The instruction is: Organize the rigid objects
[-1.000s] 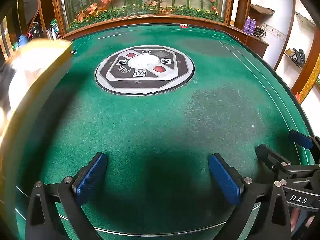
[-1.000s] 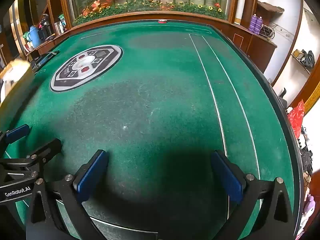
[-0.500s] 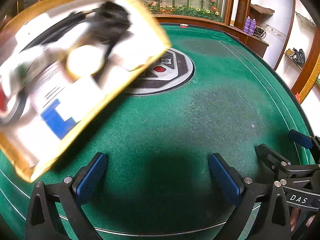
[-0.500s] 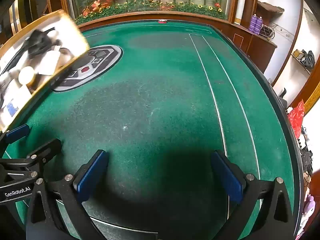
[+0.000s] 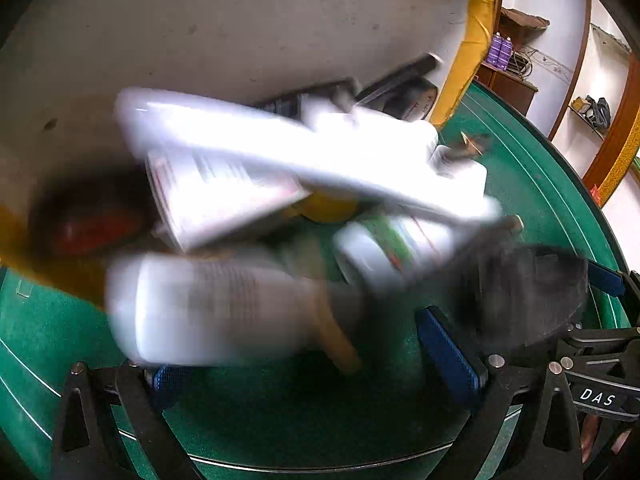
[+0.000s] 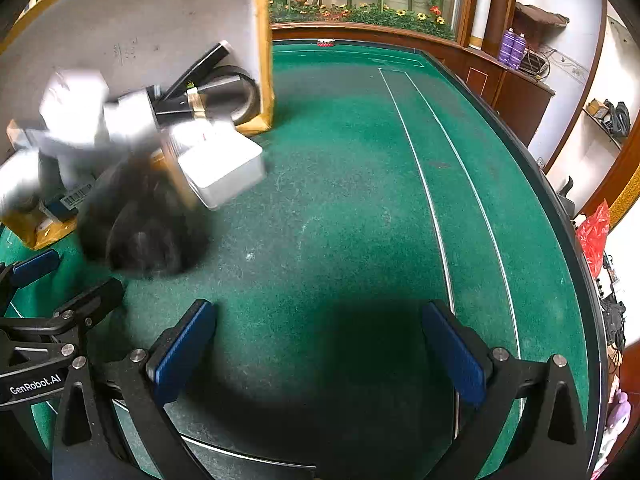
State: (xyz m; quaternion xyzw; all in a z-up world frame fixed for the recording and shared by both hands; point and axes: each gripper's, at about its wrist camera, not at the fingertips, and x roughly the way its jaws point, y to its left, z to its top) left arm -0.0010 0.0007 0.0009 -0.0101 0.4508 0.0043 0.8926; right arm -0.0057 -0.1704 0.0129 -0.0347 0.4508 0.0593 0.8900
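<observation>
Felt, cardboard, plastic and wood in front of my jaws

The table [image 6: 344,184] is matt green felt, napped and scuffed pale in patches, with a glossy brown wooden rail [image 6: 400,34]. The tipped box [image 6: 160,20] looks like dull grey cardboard, edged in shiny yellow tape [image 6: 264,56]. The white boxes [image 6: 220,168] look like smooth card or plastic; motion blur hides which. My pads [image 6: 182,354] are ribbed blue rubber on matt black plastic arms with bright metal screws.

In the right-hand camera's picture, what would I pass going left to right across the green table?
Left gripper → black rounded object → white box → tipped yellow-edged tray → white lines on the felt → red bag beyond the table edge.
</observation>
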